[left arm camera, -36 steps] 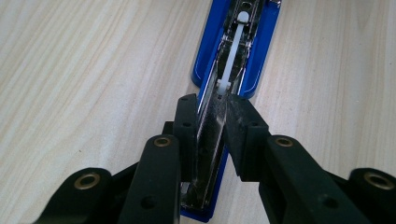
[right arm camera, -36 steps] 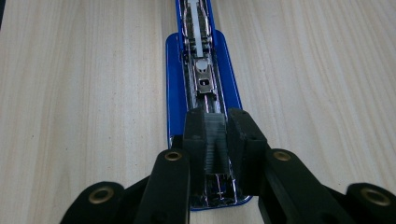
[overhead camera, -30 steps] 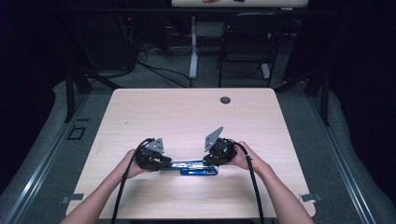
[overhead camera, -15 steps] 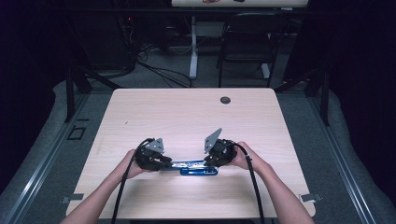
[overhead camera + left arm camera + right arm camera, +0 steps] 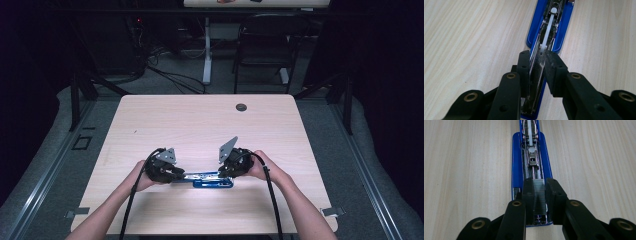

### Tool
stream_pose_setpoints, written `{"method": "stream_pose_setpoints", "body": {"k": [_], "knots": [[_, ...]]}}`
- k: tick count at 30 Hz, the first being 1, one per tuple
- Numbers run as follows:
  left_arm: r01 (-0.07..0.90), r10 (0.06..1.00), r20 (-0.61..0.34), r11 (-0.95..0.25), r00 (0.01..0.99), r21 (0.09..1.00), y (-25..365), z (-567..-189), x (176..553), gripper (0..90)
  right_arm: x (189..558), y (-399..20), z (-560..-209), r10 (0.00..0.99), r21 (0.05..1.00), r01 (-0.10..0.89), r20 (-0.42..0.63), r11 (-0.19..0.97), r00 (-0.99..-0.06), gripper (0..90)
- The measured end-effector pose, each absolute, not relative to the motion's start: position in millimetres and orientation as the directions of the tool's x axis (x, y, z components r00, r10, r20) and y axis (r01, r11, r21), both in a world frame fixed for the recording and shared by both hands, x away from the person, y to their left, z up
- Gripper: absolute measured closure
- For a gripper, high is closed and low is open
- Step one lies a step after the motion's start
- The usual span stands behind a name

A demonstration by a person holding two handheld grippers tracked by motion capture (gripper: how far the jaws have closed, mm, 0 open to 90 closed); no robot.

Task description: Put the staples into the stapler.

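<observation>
A blue stapler [image 5: 207,179] lies opened out flat near the table's front edge, between my two grippers. From the left, my left gripper [image 5: 176,174] is shut on the stapler's metal arm [image 5: 536,72], which stands edge-up over the blue base [image 5: 564,30]; its jaws [image 5: 537,56] pinch both sides. Coming from the right, my right gripper [image 5: 223,172] is shut on a strip of staples [image 5: 539,195] that sits in the open channel of the stapler [image 5: 517,170], held between the jaws [image 5: 539,182]. A white pusher rod runs along the channel.
The light wooden table [image 5: 200,125] has a dark cable hole [image 5: 241,107] near its far edge. Beyond the table stand a dark chair [image 5: 262,45] and a desk leg with loose cables on the floor. A cable trails from each gripper toward the front edge.
</observation>
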State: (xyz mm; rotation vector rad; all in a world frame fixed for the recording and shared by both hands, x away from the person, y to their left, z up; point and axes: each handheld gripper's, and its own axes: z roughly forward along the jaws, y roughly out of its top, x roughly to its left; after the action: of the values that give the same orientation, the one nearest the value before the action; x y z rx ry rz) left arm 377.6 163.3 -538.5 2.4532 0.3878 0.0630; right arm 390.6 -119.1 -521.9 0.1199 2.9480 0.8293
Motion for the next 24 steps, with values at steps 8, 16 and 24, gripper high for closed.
{"method": "stream_pose_setpoints", "body": {"k": [8, 16, 24], "knots": [[0.261, 0.292, -0.050, -0.748, 0.955, 0.610, 163.3, -538.5, 377.5, 74.7, 391.6, -120.5, -522.9, 0.088, 0.515, 0.053, -0.044, 0.855, -0.995, 78.5], [0.262, 0.292, -0.052, -0.749, 0.955, 0.609, 163.6, -538.5, 377.8, 74.8, 393.3, -122.9, -524.3, 0.095, 0.528, 0.069, -0.022, 0.846, -0.995, 78.0], [0.263, 0.292, -0.053, -0.748, 0.955, 0.609, 163.6, -538.5, 377.8, 74.8, 394.4, -124.0, -522.9, 0.095, 0.517, 0.078, -0.005, 0.852, -0.995, 75.0]]}}
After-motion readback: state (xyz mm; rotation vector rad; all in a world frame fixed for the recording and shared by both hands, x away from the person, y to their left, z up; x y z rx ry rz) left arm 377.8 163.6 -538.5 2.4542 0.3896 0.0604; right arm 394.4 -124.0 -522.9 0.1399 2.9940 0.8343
